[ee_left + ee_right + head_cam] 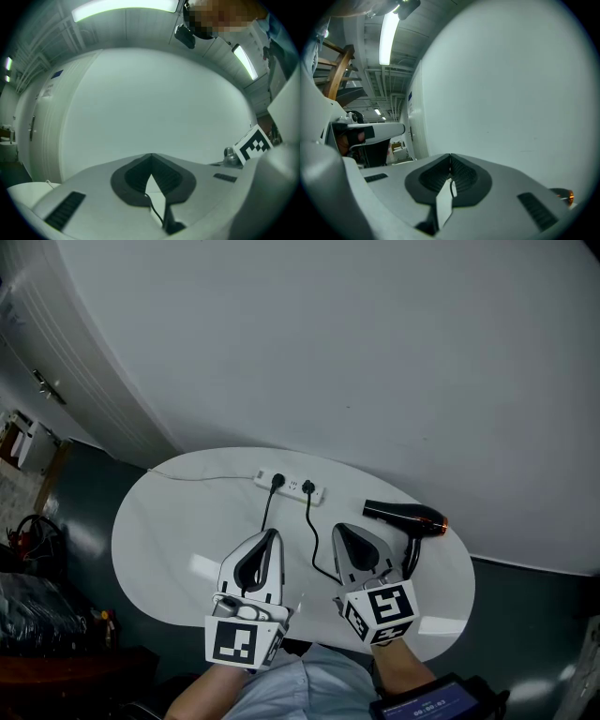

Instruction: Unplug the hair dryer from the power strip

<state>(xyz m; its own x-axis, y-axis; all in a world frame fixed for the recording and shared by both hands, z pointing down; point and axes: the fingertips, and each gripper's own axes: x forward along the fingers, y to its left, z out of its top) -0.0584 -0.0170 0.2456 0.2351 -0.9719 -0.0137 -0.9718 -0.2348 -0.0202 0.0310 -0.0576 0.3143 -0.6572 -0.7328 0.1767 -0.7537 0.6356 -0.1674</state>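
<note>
A white power strip (289,487) lies at the far side of the oval white table (169,531), with two black plugs (277,480) (307,487) in it. A black hair dryer (405,516) with an orange end lies at the right; its orange end (565,196) shows at the edge of the right gripper view. My left gripper (273,532) (151,155) is shut and holds nothing, short of the left plug's cord (266,515). My right gripper (338,528) (450,155) is also shut and empty, between the right plug's cord (311,531) and the hair dryer.
The strip's white cable (202,477) runs off to the left across the table. A plain white curved wall (356,352) rises just behind the table. Dark clutter (37,615) stands on the floor at the left, and a dark screen device (436,704) sits at the bottom right.
</note>
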